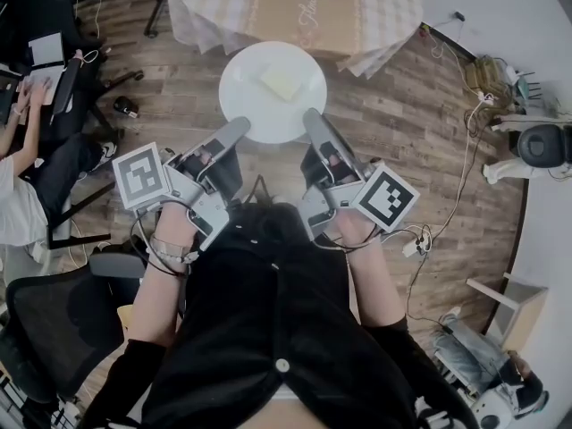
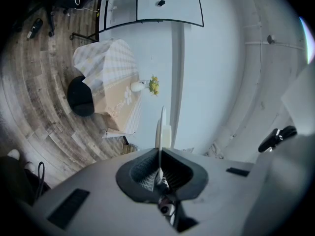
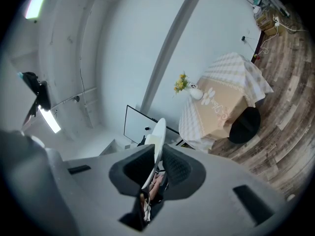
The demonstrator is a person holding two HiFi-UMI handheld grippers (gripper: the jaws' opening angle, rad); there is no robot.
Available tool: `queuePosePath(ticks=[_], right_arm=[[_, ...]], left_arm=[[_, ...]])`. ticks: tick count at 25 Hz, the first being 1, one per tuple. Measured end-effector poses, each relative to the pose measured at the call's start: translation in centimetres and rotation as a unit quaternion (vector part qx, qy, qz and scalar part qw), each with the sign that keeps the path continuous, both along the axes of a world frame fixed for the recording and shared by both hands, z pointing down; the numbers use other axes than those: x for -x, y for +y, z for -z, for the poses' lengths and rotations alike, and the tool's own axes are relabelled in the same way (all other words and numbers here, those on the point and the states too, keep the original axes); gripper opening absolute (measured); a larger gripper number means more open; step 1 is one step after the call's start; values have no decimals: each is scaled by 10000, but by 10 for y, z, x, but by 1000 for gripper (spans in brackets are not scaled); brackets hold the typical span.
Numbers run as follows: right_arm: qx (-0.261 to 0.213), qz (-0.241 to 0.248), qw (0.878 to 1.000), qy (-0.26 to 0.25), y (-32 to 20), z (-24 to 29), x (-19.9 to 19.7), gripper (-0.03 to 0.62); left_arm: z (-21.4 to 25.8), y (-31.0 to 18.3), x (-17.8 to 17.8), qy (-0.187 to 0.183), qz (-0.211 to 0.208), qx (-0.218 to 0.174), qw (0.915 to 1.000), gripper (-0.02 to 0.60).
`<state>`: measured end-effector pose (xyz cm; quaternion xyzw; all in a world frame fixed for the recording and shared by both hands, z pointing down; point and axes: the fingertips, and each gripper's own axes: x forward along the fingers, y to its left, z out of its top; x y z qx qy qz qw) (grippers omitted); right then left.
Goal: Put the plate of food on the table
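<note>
A round white plate (image 1: pixel 273 92) carrying a pale yellow block of food (image 1: pixel 281 82) hangs in the air in front of me in the head view. My left gripper (image 1: pixel 239 129) is shut on the plate's near left rim, my right gripper (image 1: pixel 309 117) on its near right rim. In the left gripper view the plate (image 2: pixel 160 132) shows edge-on between the jaws of that gripper (image 2: pixel 160 173). The right gripper view shows the plate (image 3: pixel 158 134) edge-on as well, pinched by that gripper (image 3: pixel 153 171). The table (image 1: pixel 295 7) with a checked cloth stands just beyond the plate.
A small white vase with yellow flowers (image 2: pixel 143 85) stands on the table (image 2: pixel 110 77), and a black stool (image 2: pixel 80 96) sits beside it. A seated person (image 1: pixel 27 164) and an office chair (image 1: pixel 54 320) are at my left. Cables (image 1: pixel 451 213) and a power strip lie on the wooden floor at right.
</note>
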<state>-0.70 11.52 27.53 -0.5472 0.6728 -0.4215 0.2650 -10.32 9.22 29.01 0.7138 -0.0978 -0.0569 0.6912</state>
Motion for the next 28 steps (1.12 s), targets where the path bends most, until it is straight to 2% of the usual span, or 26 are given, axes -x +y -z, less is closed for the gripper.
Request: queuePosePath(ticks=[16,28], right_arm=[[15,-156,9999,38,3,1,15,34],[-108,122,9999,58,-30,1,-15,34]], left_arm=[[2,-1,14,-11,-126,-117,9999,9],[1,-28,-16,-18,71,-127,9999,9]])
